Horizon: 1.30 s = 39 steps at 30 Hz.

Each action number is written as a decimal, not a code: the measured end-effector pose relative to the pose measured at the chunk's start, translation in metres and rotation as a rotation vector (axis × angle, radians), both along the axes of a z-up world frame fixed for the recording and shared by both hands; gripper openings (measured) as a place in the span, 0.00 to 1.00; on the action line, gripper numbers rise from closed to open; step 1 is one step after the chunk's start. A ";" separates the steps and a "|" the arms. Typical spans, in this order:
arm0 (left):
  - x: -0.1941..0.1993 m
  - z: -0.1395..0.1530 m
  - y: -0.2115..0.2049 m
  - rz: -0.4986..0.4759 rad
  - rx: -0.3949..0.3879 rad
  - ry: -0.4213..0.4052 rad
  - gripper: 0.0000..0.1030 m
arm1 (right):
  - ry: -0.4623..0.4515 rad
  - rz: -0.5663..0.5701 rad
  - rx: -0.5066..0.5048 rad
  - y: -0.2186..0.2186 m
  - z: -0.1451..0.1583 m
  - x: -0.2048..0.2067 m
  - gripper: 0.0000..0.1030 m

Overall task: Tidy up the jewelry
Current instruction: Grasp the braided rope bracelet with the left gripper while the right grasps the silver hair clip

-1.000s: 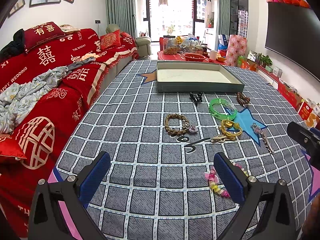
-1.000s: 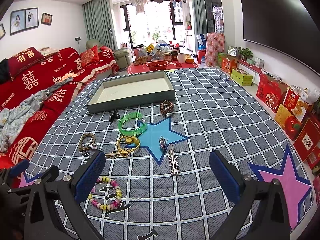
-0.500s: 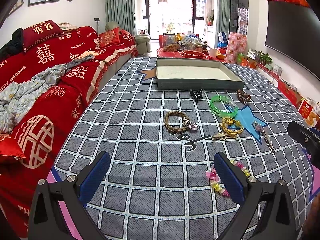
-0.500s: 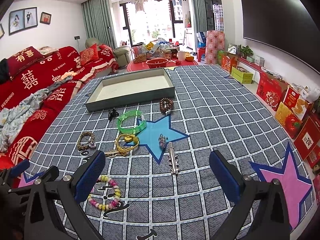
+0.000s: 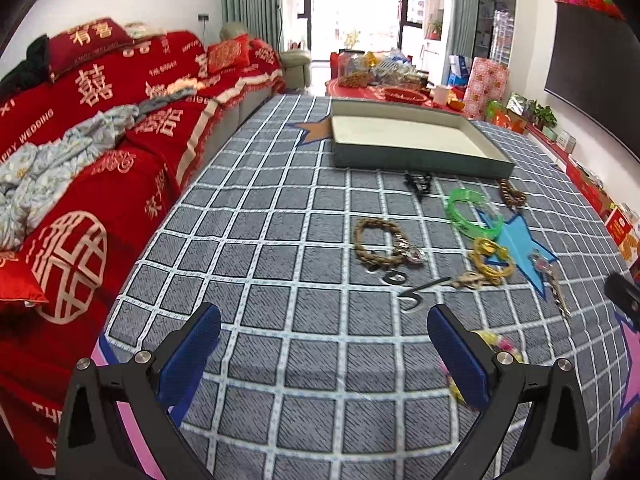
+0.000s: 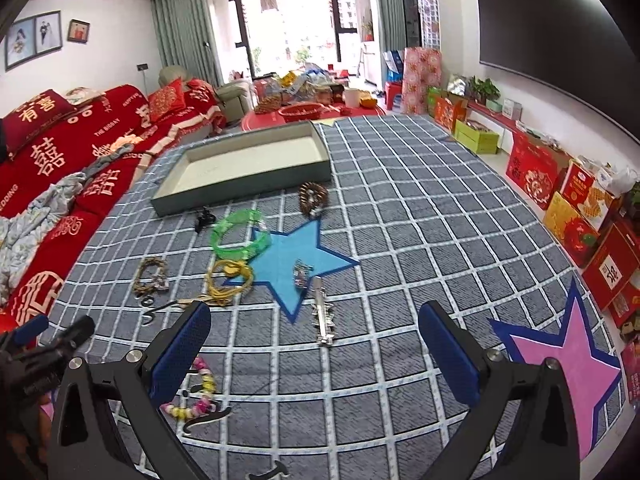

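Left wrist view. Left tool (image 5: 324, 344): jaws spread wide, holding nothing, above the grey checked carpet (image 5: 280, 240). Ahead of the tool, one shallow grey rectangular tray with a pale floor (image 5: 412, 136), empty. Between tool and tray, loose pieces on the carpet: one black hair clip (image 5: 418, 182); one translucent green plastic bangle (image 5: 474, 214); one brown wooden bead bracelet (image 5: 512, 196); one braided tan rope bracelet with a metal charm (image 5: 384, 242); one yellow cord bracelet (image 5: 490, 262); one silver metal chain (image 5: 554, 284). Just right of the tool's right finger, one pastel bead bracelet (image 5: 500, 346), partly hidden.

Right wrist view. Right tool (image 6: 314, 340): jaws spread wide, empty. Ahead and left, the same tray (image 6: 248, 168). Seven pieces counted: clip (image 6: 203, 218), green bangle (image 6: 238, 232), wooden beads (image 6: 314, 198), rope bracelet (image 6: 152, 276), yellow cord (image 6: 228, 280), silver chain (image 6: 322, 312) straight ahead between the fingers, pastel beads (image 6: 198, 394) beside the left finger. Two stars printed on the carpet: one blue (image 6: 294, 256), one pink (image 6: 560, 364).
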<state>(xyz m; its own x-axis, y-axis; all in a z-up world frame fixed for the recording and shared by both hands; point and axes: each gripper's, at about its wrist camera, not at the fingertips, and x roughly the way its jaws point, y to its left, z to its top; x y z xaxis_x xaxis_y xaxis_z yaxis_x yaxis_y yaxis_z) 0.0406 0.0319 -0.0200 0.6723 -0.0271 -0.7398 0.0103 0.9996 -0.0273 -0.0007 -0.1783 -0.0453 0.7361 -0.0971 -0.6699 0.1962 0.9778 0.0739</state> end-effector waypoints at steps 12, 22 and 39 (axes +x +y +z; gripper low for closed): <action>0.073 -0.021 0.002 -0.074 -0.002 0.126 1.00 | 0.194 -0.009 0.040 -0.057 -0.037 0.031 1.00; 0.110 -0.047 -0.006 -0.095 0.019 0.213 1.00 | 0.284 0.015 0.012 -0.056 -0.061 0.059 0.98; 0.098 -0.029 -0.042 -0.317 -0.019 0.167 0.17 | 0.298 0.052 -0.028 -0.041 -0.051 0.071 0.17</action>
